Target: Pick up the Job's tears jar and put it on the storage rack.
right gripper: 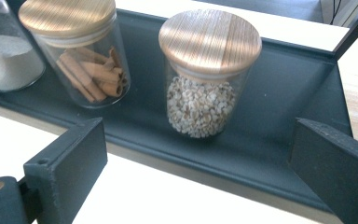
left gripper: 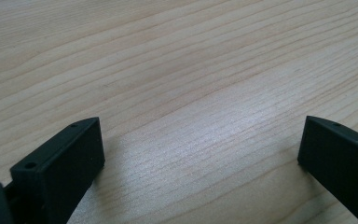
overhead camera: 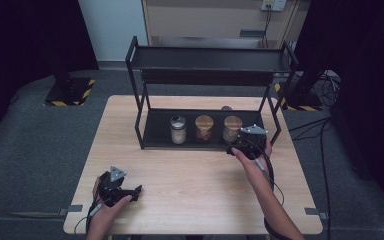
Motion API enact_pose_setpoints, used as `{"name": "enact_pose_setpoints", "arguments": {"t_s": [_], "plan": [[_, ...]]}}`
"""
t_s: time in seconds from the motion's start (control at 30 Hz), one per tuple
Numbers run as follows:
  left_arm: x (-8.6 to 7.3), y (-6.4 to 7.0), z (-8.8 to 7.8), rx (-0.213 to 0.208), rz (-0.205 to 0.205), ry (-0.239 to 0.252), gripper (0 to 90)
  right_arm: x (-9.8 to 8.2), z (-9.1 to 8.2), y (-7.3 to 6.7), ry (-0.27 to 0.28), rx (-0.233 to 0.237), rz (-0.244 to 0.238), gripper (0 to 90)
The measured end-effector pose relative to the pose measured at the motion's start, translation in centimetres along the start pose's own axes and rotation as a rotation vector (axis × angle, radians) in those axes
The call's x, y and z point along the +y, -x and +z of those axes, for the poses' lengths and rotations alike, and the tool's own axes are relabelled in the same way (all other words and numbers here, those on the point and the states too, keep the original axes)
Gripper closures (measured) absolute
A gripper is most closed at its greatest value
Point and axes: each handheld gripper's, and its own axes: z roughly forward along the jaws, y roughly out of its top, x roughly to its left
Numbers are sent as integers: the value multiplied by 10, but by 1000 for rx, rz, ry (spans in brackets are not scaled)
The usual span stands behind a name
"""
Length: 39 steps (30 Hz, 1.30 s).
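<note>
A two-tier black rack [overhead camera: 142, 90] stands at the far half of the wooden table [overhead camera: 190, 185]. Three jars sit in a row on its lower shelf [overhead camera: 155, 132]. From nine o'clock to three o'clock they run: a steel-capped jar [overhead camera: 178, 129] of white powder, a cinnamon jar [overhead camera: 204, 128] with a wooden lid, and a grain jar [overhead camera: 232, 128], also wood-lidded.

The right gripper [overhead camera: 241, 148] hovers at the front edge of the rack, just at six o'clock of the grain jar and close to it without touching. In the right gripper view its jaws stand wide apart with nothing between the pads — the grain jar [right gripper: 204, 74] sits upright ahead, at about twelve o'clock between the two jaws and clear of both. The cinnamon jar [right gripper: 81, 51] is at ten o'clock of it, standing just beside but apart, with rolled bark sticks leaning inside. The powder jar [right gripper: 4, 56] is cut off by the corner of the frame. The shelf's low front lip [right gripper: 177, 163] crosses the view between the jaws and the jars.

The left gripper [overhead camera: 130, 192] rests low near the table's front-left corner, at about seven o'clock from the rack and well apart from it. In the left gripper view its jaws are spread wide too — bare wood grain [left gripper: 191, 107] between them, nothing held.
</note>
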Motion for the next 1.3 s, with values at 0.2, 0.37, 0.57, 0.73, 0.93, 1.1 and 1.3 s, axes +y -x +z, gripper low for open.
{"name": "enact_pose_setpoints", "arguments": {"t_s": [0.2, 0.37, 0.57, 0.73, 0.93, 1.1, 1.3], "plan": [[0, 0, 0, 0, 0, 0, 0, -6, -8, 1, 1, 9, -3, 50], [0, 0, 0, 0, 0, 0, 0, -12, -14, 1, 16, 21, -2, 50], [0, 0, 0, 0, 0, 0, 0, -15, -22, 0, 27, 36, -12, 50], [0, 0, 0, 0, 0, 0, 0, -18, -26, 0, 32, 46, -25, 50], [0, 0, 0, 0, 0, 0, 0, -25, -33, -1, 32, 56, -38, 50], [0, 0, 0, 0, 0, 0, 0, -32, -38, 1, 30, 63, -42, 48], [0, 0, 0, 0, 0, 0, 0, -38, -44, 1, 28, 72, -39, 47]]}}
